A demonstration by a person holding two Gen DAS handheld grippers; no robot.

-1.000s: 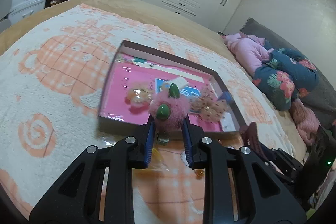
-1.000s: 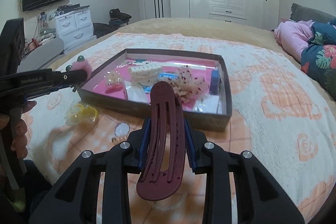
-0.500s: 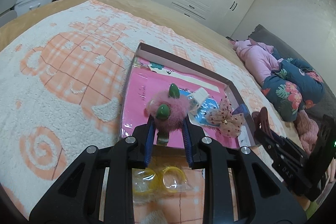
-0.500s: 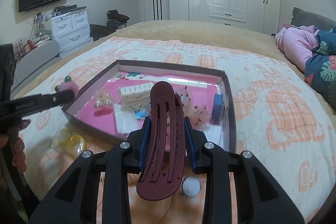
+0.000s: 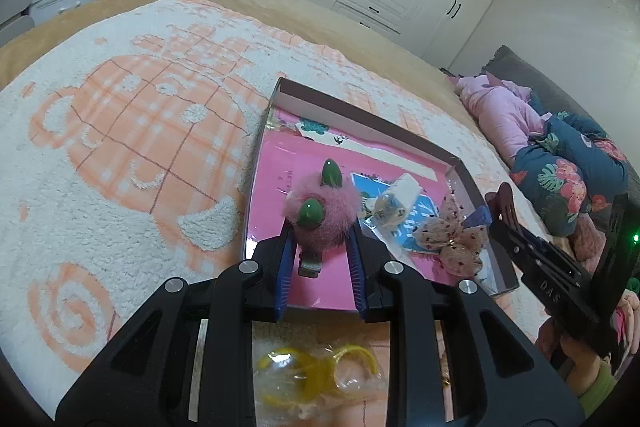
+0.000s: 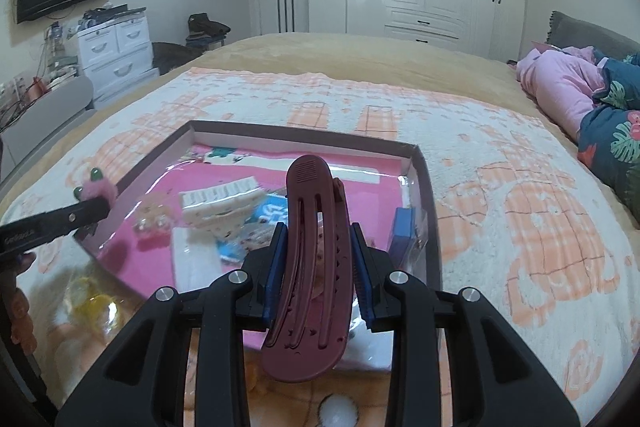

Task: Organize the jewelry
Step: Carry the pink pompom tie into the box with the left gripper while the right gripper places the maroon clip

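My left gripper (image 5: 320, 247) is shut on a fluffy pink hair clip with green tips (image 5: 322, 215), held above the near left part of a shallow brown box with a pink lining (image 5: 276, 155). My right gripper (image 6: 318, 251) is shut on a long maroon hair clip (image 6: 310, 267), held above the box's near edge (image 6: 424, 187). In the box lie a white comb clip (image 6: 220, 203), a beige dotted bow (image 5: 456, 243) and a blue item (image 6: 404, 231). The right gripper also shows in the left wrist view (image 5: 504, 207), the left gripper in the right wrist view (image 6: 100, 201).
The box sits on a white and orange fleece blanket (image 5: 120, 147) on a bed. A bag of yellow rings (image 5: 316, 379) lies on the blanket in front of the box. A white pom-pom (image 6: 338, 411) lies below the right gripper. Pillows and bedding (image 5: 560, 163) are at the right.
Both grippers have moved forward and up over the box with their clips still held. The box looks closer and is seen more from above in both views.
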